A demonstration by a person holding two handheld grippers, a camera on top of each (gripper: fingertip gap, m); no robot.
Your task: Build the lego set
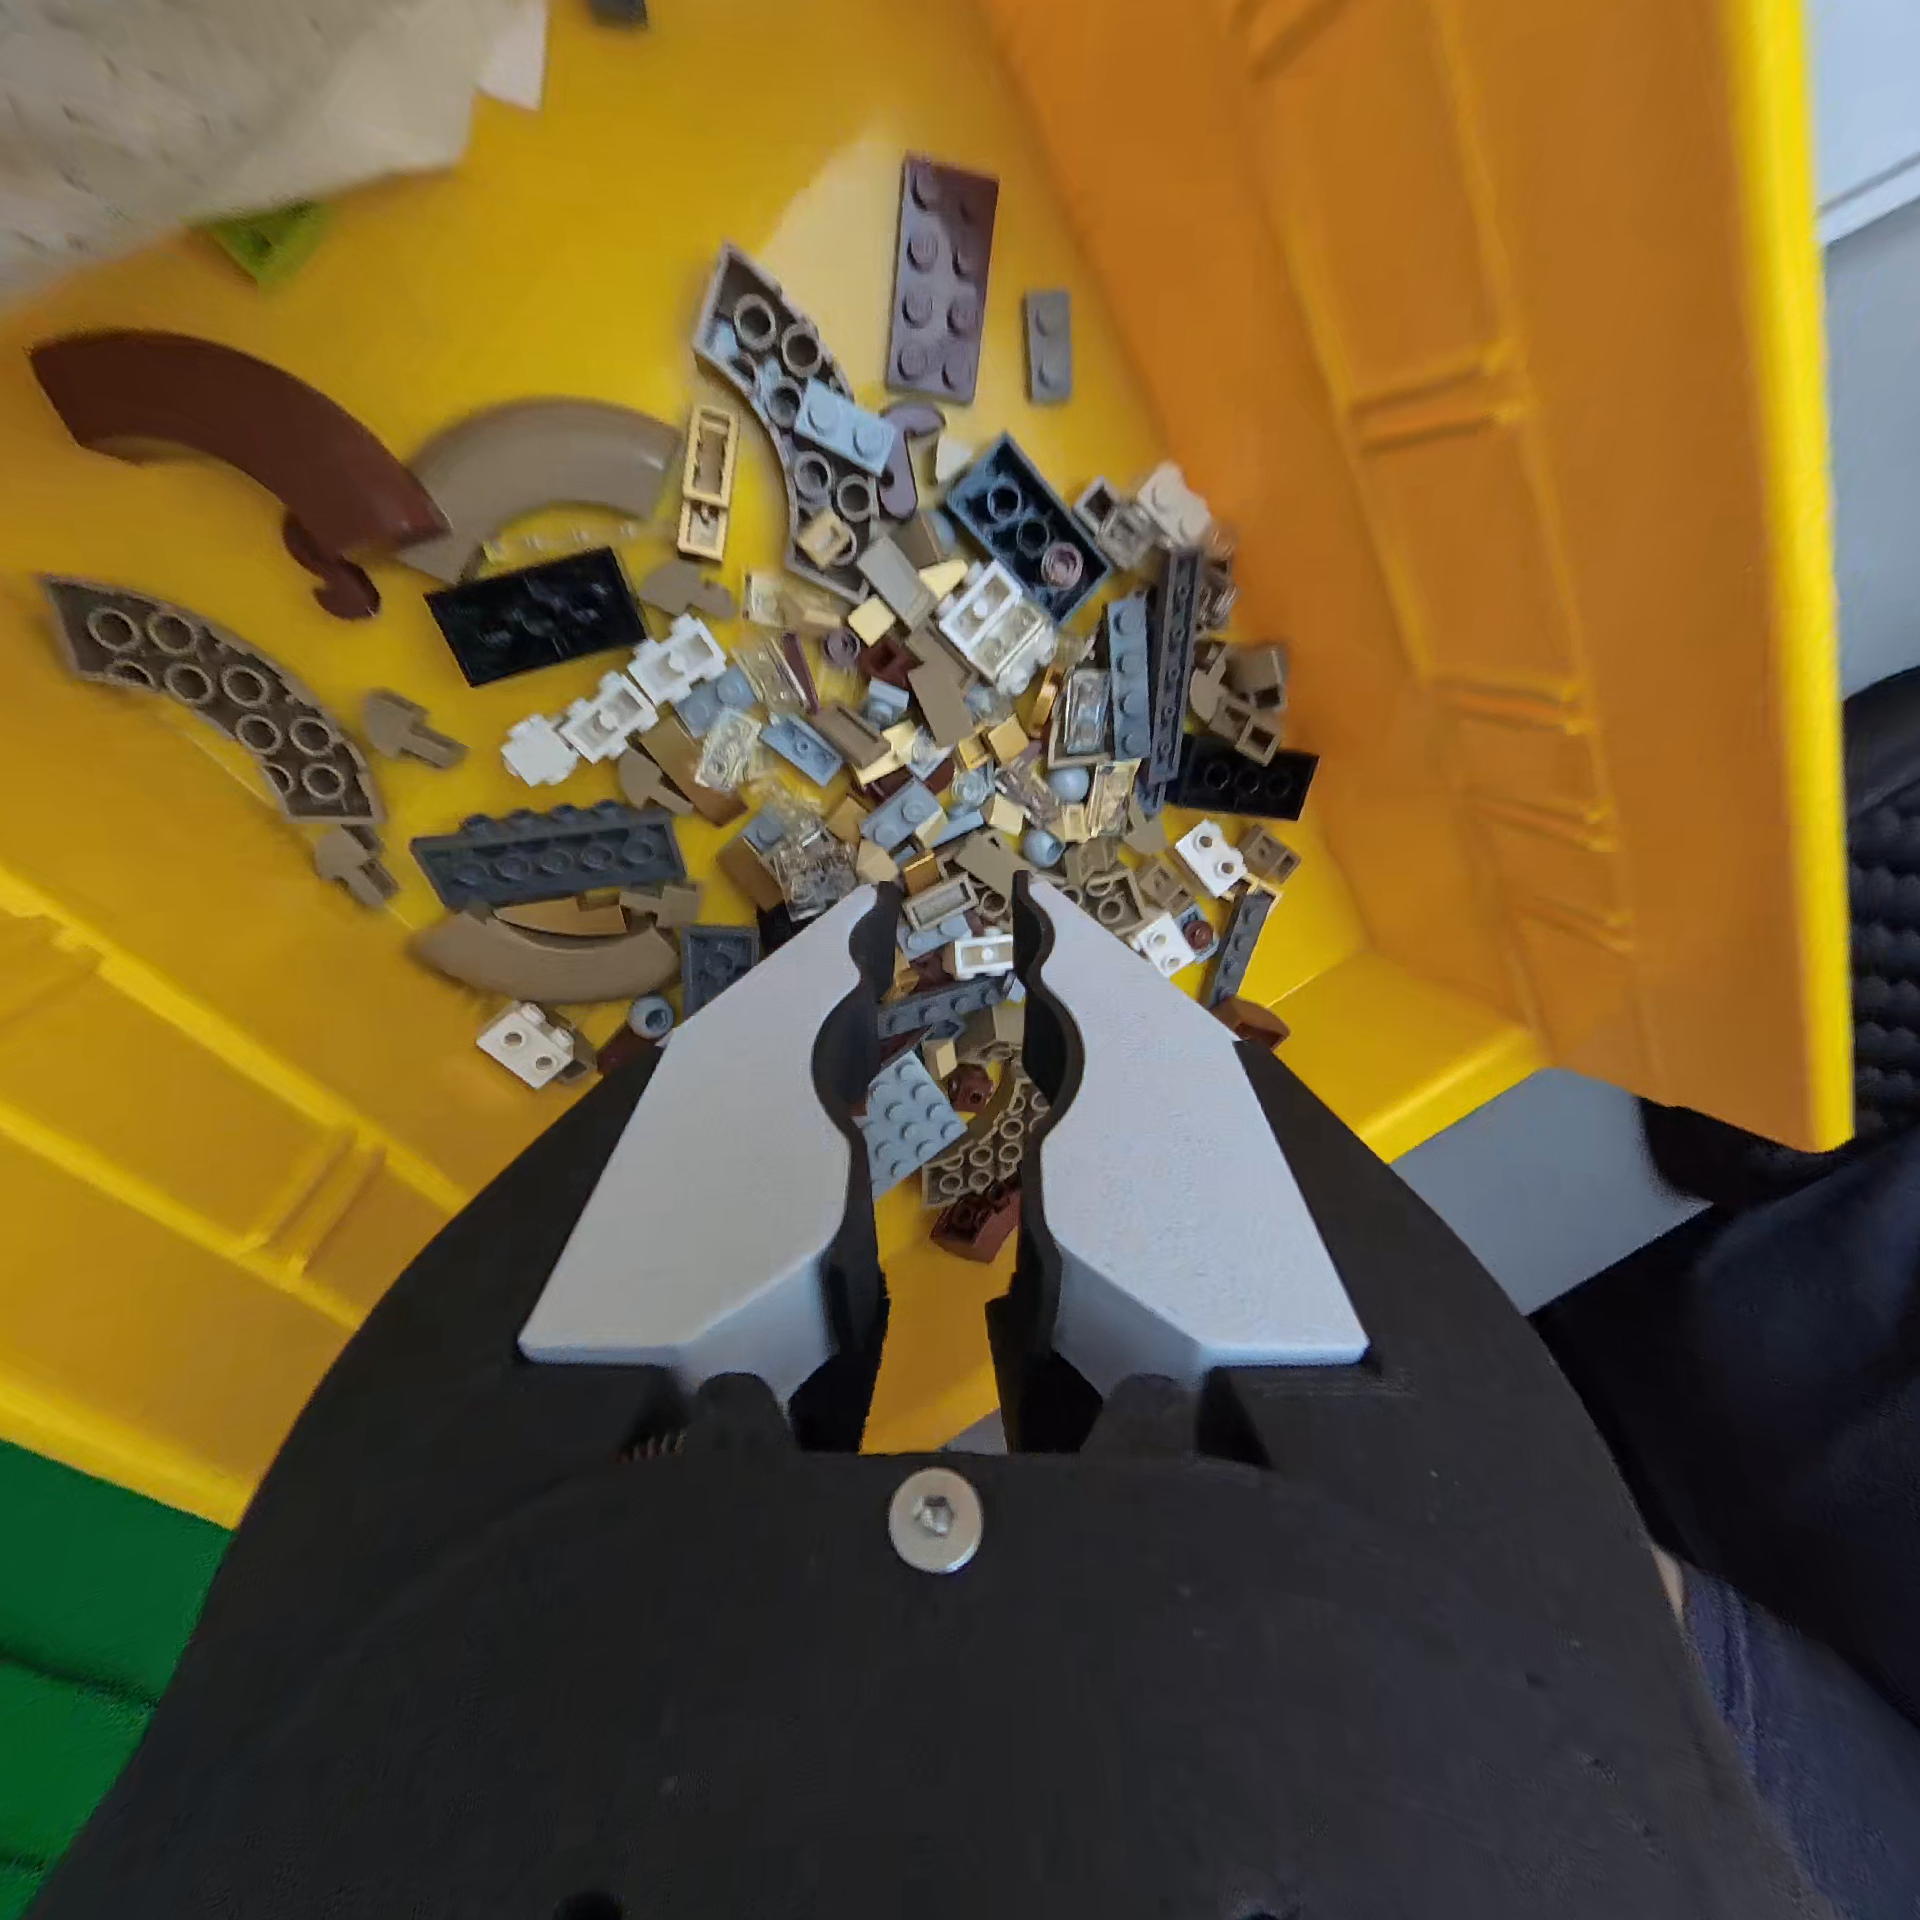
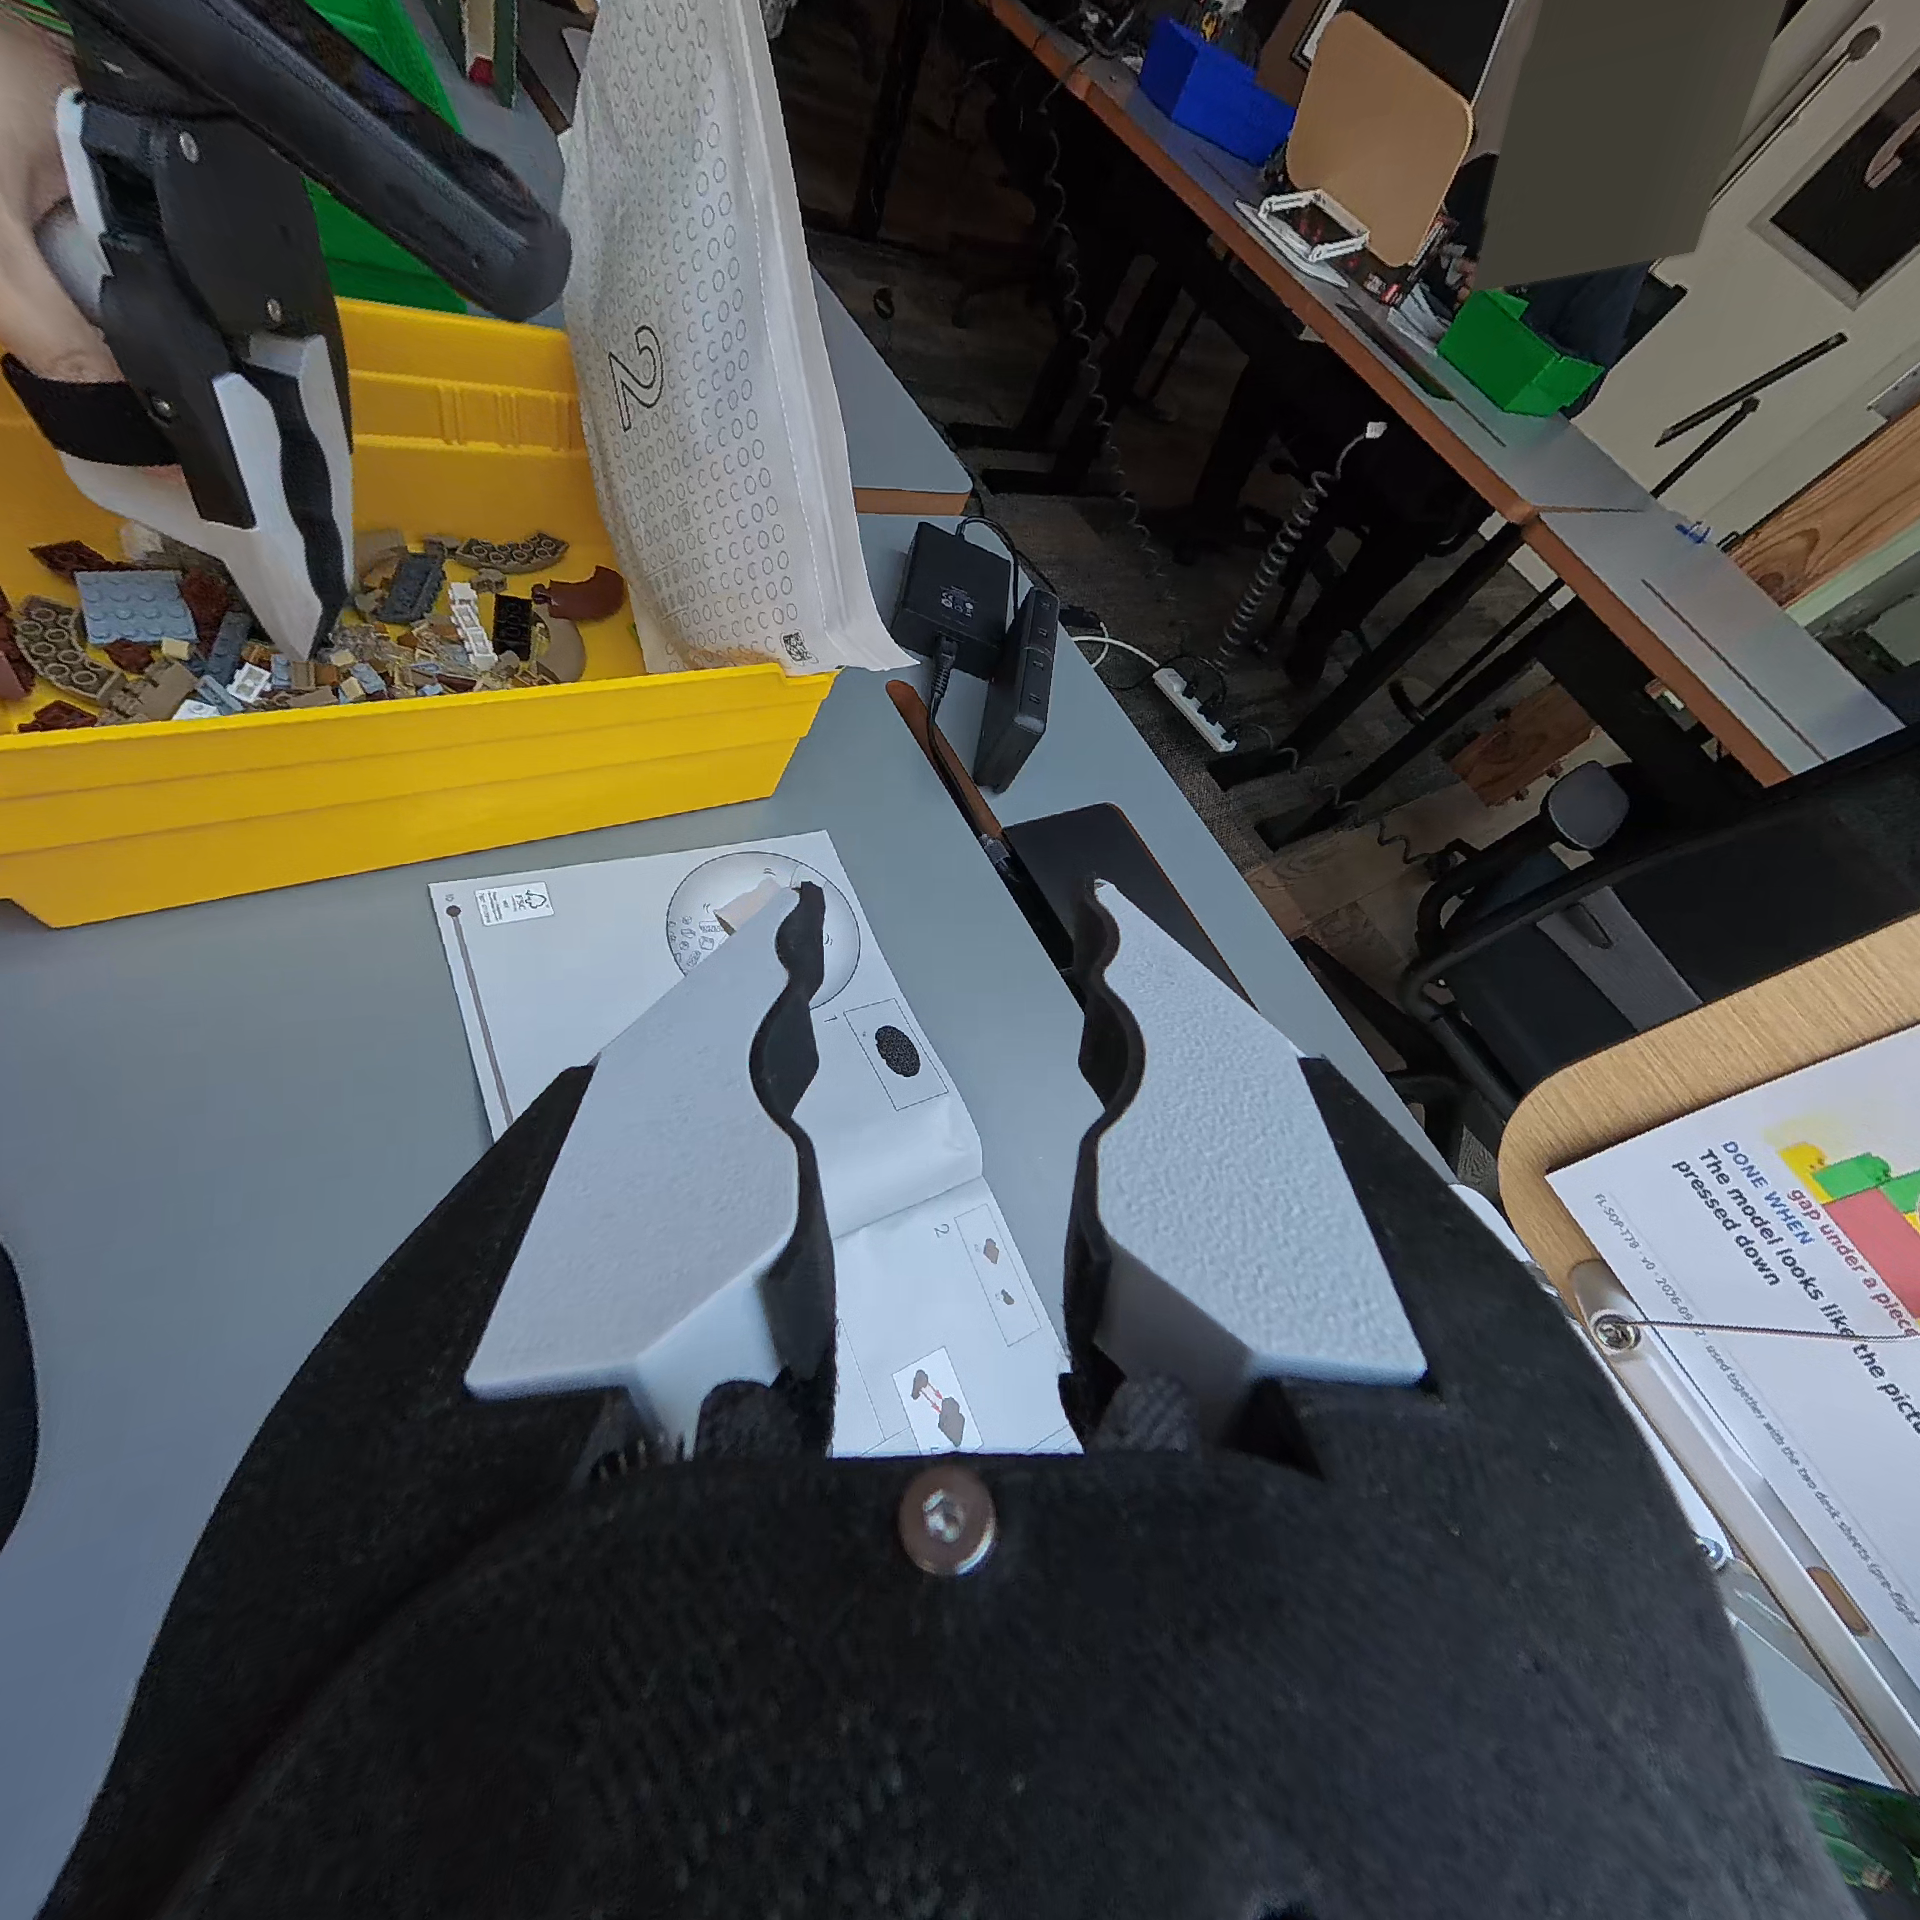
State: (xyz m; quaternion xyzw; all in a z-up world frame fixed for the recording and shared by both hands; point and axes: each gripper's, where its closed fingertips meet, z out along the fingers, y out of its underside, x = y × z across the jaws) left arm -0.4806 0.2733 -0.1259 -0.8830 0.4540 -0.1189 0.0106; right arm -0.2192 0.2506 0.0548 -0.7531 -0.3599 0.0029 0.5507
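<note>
A yellow tray (image 1: 1351, 520) holds a pile of loose lego pieces (image 1: 935, 707) in grey, tan, brown, white, black and gold. My left gripper (image 1: 961, 899) reaches down into the pile with its jaws a little apart. A small tan piece lies between the tips, and nothing is held. The right wrist view shows the left gripper (image 2: 312, 623) with its tips in the pile (image 2: 436, 634) inside the tray (image 2: 416, 769). My right gripper (image 2: 951, 894) is open and empty above an open instruction booklet (image 2: 603, 966) on the grey table.
A white numbered paper bag (image 2: 707, 364) leans at the tray's far corner. A black power adapter (image 2: 951, 587) lies beyond the table edge. A wooden board with a printed sheet (image 2: 1766, 1247) sits at the right. Something green (image 1: 83, 1558) lies beside the tray. Some 30 centimetres of space lies between my two pairs of fingers.
</note>
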